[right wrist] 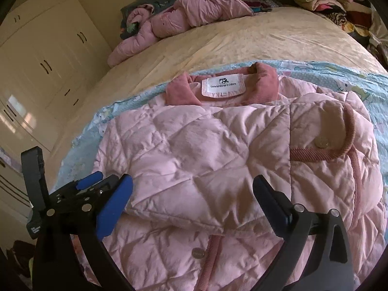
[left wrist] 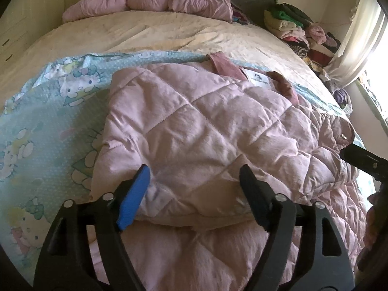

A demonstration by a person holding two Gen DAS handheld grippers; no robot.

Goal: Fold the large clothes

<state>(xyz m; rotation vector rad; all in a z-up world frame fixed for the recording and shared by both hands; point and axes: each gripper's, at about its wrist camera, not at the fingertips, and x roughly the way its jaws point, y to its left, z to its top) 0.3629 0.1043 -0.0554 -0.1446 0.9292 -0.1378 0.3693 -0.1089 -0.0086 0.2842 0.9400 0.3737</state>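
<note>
the pink jacket [right wrist: 218,160] lies on a blue sheet [left wrist: 48,126] near the bed's [left wrist: 157,34] front edge, with bare cream cover beyond it up to a pink heap [right wrist: 169,17]. left claw [left wrist: 194,191] and right claw [right wrist: 194,201] both gape wide above the folded sleeve, holding nothing.

A cream wardrobe [right wrist: 46,55] stands beside the bed [right wrist: 242,41], with what looks like a curtain [left wrist: 359,36] opposite.
</note>
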